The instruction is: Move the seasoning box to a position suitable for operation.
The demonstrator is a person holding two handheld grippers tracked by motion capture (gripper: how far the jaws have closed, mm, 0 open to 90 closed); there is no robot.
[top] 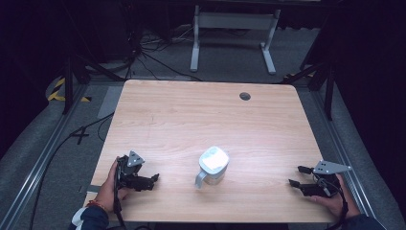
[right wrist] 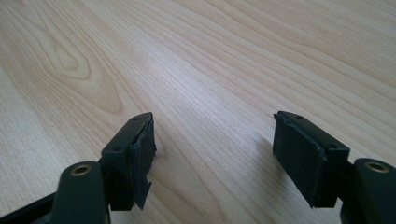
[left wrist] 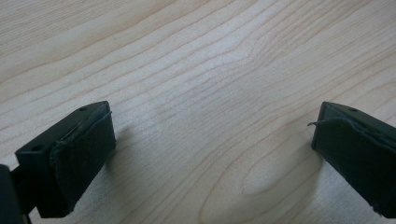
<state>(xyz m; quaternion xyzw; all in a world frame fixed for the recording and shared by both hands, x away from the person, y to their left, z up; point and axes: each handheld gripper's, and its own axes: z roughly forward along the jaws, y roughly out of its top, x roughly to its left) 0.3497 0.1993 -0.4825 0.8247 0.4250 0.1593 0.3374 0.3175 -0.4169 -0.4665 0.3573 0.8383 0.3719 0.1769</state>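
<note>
Evidently nothing is begun: the white jug (top: 213, 166) stands untouched at table (top: 191, 115) centre-front, left gripper (top: 154, 180) at nine o'clock, right gripper (top: 295, 176) at three o'clock, both gaping and empty.

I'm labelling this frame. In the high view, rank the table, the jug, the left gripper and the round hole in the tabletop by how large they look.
1. table
2. jug and left gripper, which look about alike, so they share a place
3. hole
</note>
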